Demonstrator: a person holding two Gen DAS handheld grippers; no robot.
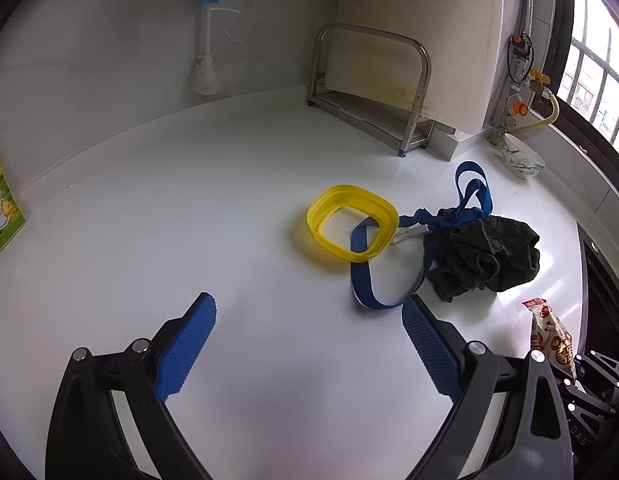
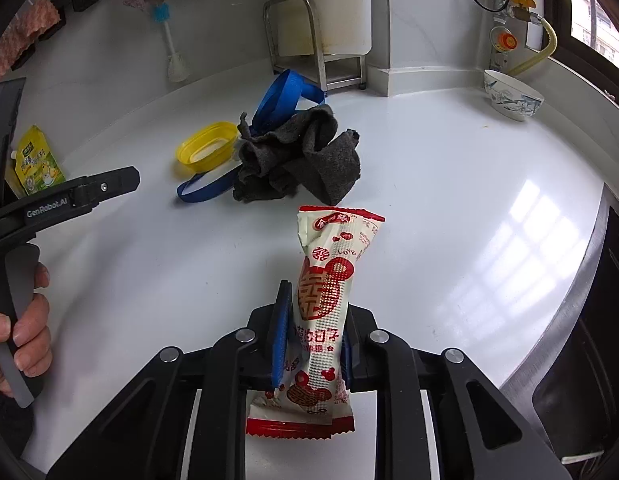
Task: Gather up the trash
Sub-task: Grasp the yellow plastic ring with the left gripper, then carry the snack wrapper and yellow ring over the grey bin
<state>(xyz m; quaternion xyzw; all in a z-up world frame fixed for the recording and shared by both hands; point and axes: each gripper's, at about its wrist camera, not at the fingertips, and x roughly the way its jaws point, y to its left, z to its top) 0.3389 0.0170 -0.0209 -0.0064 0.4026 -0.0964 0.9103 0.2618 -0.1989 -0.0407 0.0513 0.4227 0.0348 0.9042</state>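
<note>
My right gripper (image 2: 315, 312) is shut on a red-and-white snack wrapper (image 2: 329, 264) that sticks up between its blue pads, just above the white counter. The same wrapper (image 1: 549, 332) shows at the lower right of the left wrist view. My left gripper (image 1: 309, 320) stands open over bare counter with nothing between its fingers. Ahead of it lie a yellow plastic ring lid (image 1: 351, 222), a blue strap (image 1: 365, 284) looped through it, and a crumpled dark cloth (image 1: 485, 256). In the right wrist view, the lid (image 2: 207, 146), strap (image 2: 285, 92) and cloth (image 2: 297, 156) lie beyond the wrapper.
A metal rack (image 1: 373, 92) and a hanging brush (image 1: 205, 40) stand at the back wall. A patterned bowl (image 2: 511, 96) sits at the back right near gas pipes. A yellow-green pouch (image 2: 37, 164) stands at the left. A person's hand (image 2: 25, 332) holds the left gripper's handle. A dark stove edge (image 2: 589, 320) borders the right.
</note>
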